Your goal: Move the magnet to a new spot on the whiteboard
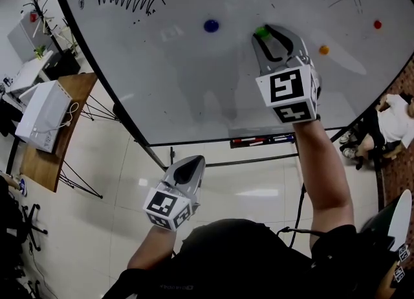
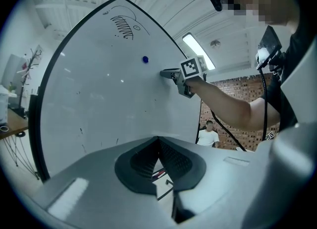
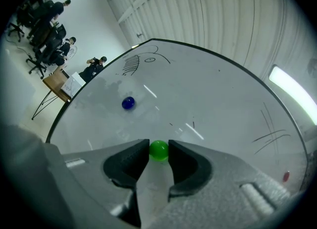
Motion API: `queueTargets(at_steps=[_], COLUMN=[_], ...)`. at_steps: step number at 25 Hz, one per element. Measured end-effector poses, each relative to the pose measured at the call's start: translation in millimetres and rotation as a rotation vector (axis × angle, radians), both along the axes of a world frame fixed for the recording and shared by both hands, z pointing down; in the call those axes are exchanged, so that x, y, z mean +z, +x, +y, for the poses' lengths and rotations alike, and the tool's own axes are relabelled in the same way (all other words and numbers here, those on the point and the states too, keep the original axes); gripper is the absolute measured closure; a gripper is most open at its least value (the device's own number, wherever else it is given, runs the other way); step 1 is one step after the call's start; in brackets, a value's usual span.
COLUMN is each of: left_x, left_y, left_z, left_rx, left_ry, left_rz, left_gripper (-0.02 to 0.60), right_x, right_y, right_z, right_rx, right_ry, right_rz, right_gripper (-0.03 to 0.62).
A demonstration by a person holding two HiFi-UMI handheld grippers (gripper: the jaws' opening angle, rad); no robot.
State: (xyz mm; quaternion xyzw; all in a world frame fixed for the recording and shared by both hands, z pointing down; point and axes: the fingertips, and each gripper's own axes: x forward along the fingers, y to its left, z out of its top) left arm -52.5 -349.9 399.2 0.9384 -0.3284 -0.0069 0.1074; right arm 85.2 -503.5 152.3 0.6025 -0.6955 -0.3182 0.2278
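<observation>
While your right gripper (image 1: 270, 29) fingers (image 3: 129, 161) pinch the green magnet (image 3: 159, 150) at the whiteboard (image 1: 194, 84), grasp is done | move and release outstanding | left gripper (image 2: 158, 143) fingers (image 2: 141, 162) together, empty.

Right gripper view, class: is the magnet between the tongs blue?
No, the right tongs grip a green magnet; the blue magnet sits apart on the whiteboard.

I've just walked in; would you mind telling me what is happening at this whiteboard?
A person is working at the whiteboard with a handheld claw in each hand. The right claw is raised to the board and closed on the green magnet. The left claw hangs low, away from the board, shut and empty. A blue magnet, an orange magnet and a red magnet sit elsewhere on the board.
</observation>
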Motion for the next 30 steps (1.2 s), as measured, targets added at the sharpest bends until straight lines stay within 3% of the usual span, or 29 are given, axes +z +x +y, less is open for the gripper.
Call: queueTargets(at_steps=[6, 14, 20, 25, 30], left_x=[-2.1, -4.1, -2.9, -3.4, -8.8], left_y=[2.5, 2.5, -2.2, 0.0, 5.3], left_z=[6.2, 19.9, 22.1, 20.7, 22.2], left_rx=[-0.009, -0.011, -0.017, -0.024, -0.027], left_ry=[0.005, 0.014, 0.008, 0.006, 0.021], left_rz=[-0.006, -0.017, -0.021, -0.013, -0.012], left_gripper=[0.566, 0.566, 0.565, 0.565, 0.565], right_x=[0.3, 23.3, 54.6, 101.9, 171.7], right_y=[-9.0, -1.3, 8.8, 7.7, 10.2], right_z=[22.5, 79.3, 140.7, 188.6, 219.0], right_rx=[-0.086, -0.305, -0.376, -0.465, -0.465], right_ry=[-0.006, -0.085, -0.133, -0.218, -0.323], right_rz=[-0.056, -0.346, -0.463, -0.597, -0.707], right_gripper=[0.487, 0.485, 0.485, 0.485, 0.485])
